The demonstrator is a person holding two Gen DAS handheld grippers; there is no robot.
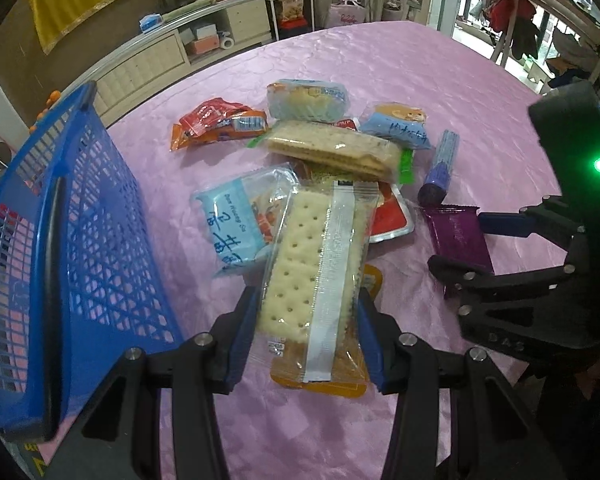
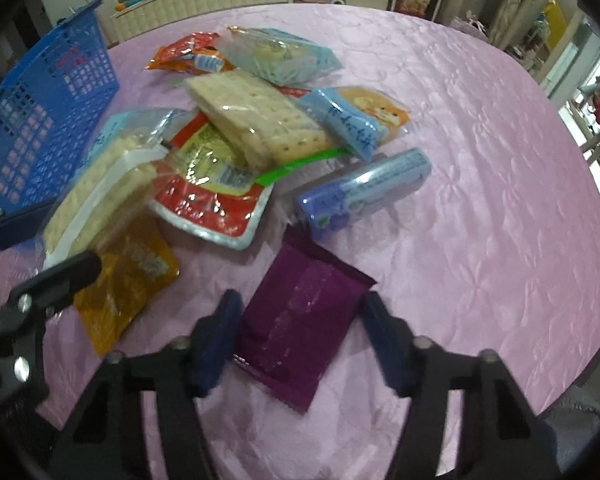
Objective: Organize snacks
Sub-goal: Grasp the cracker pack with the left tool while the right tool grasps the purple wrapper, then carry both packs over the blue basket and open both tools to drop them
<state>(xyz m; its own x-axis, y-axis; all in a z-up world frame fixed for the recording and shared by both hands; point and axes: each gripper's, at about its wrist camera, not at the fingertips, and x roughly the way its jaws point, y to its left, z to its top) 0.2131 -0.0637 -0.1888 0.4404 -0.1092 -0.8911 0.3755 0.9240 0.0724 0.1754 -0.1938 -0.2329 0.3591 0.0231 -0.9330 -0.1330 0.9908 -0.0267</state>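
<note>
- The left gripper (image 1: 306,334) is clenched on a clear-wrapped cracker pack (image 1: 312,276), its long axis running straight away from the camera, the near end between the blue pads.
- An orange packet (image 2: 126,276) lies under that pack on the pink tablecloth (image 1: 440,92).
- The right gripper (image 2: 300,334) straddles a purple packet (image 2: 300,320); whether its pads touch the packet cannot be told. The packet's long axis tilts away to the right.
- The blue basket (image 1: 80,248) stands just left of the cracker pack.
- Further off, a blue tube (image 2: 364,192) lies pointing up-right beside a red-and-silver pouch (image 2: 216,204).
- Behind, a light-blue packet (image 1: 236,220) bears blue Chinese characters; more snacks crowd around a 2nd cracker pack (image 1: 332,150).
</note>
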